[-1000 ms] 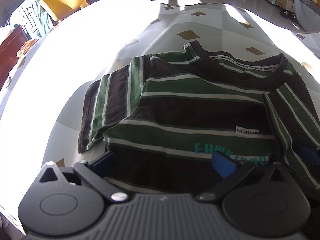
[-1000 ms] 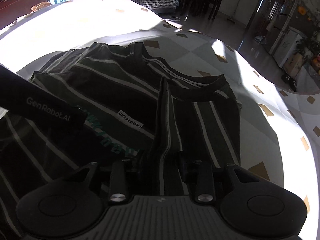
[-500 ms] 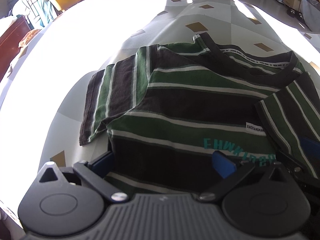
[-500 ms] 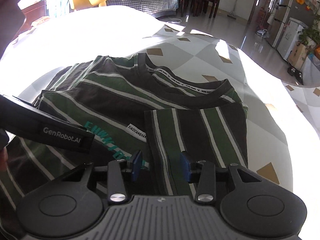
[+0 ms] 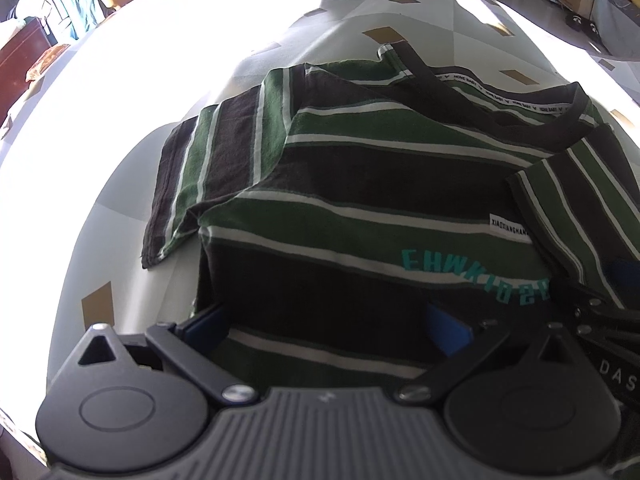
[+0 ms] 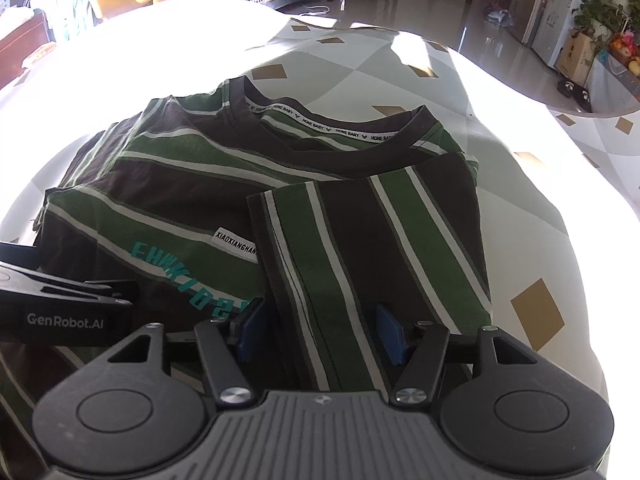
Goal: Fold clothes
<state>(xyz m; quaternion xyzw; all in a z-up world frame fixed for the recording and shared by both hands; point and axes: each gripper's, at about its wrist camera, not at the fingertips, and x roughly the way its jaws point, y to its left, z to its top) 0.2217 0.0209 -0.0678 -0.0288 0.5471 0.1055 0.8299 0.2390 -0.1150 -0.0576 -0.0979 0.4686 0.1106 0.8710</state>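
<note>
Shirt count is just one: a green-and-black striped tee [image 6: 192,200] flat mid-table [image 6: 400,80], one sleeve [image 6: 360,248] folded over. Your right gripper [image 6: 316,330] jaws are opening around that flap, and your left gripper [image 5: 328,326] sits wide over the hem.

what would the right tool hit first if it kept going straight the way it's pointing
Most likely the folded-over sleeve panel of the striped t-shirt, which lies directly ahead, between the right tool's opening jaws. Depth is unclear, but the table is under that cloth.
</note>
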